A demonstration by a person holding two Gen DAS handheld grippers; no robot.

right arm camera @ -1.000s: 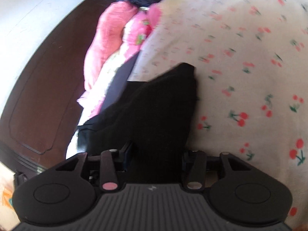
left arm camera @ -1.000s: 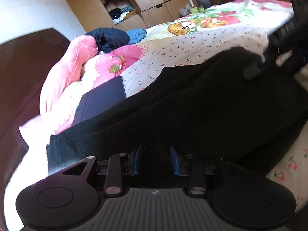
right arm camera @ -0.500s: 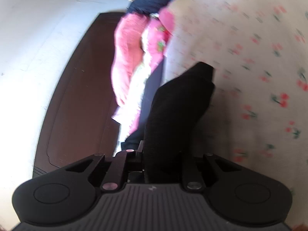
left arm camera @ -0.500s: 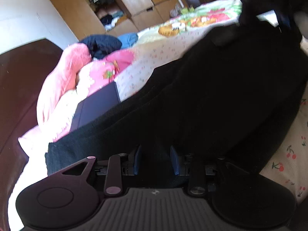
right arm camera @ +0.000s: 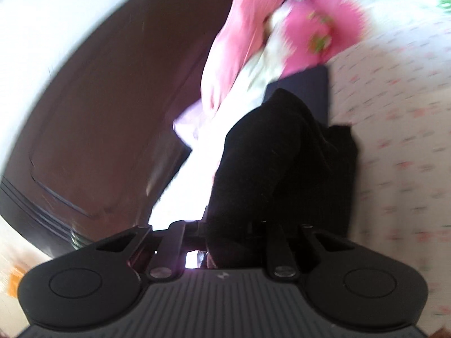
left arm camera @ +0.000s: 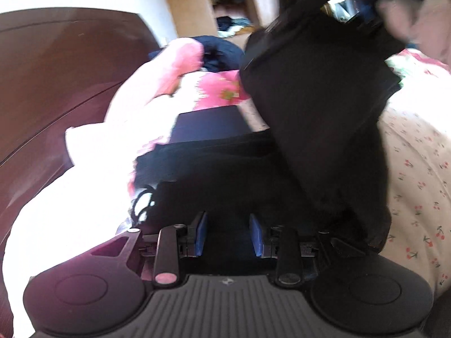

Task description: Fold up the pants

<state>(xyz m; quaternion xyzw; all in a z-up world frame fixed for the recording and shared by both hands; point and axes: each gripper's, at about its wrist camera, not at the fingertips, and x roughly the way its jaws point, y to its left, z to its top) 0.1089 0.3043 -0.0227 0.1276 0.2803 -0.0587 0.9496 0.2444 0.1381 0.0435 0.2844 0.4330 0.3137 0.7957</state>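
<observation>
Black pants (left arm camera: 318,107) lie on the cherry-print bed sheet (left arm camera: 417,169), with one end lifted high. In the left wrist view my left gripper (left arm camera: 228,233) sits low at the near edge of the pants, its blue pads (left arm camera: 201,233) shut on black cloth. My right gripper (left arm camera: 358,14), held by a hand (left arm camera: 417,19), hangs at the top right with the raised end in it. In the right wrist view my right gripper (right arm camera: 234,231) is shut on the pants (right arm camera: 276,163), which hide its fingertips and trail down to the bed.
A dark wooden headboard (left arm camera: 56,84) (right arm camera: 112,112) stands to the left. Pink bedding (left arm camera: 169,64) (right arm camera: 234,42) is heaped against it, with a flat navy item (left arm camera: 208,124) (right arm camera: 307,90) beside the pants. A wooden wardrobe (left arm camera: 191,0) stands at the back.
My right gripper closed on the far end of the pants and lifted it up toward the headboard. My left gripper shifted sideways and rolled, still holding the near edge.
</observation>
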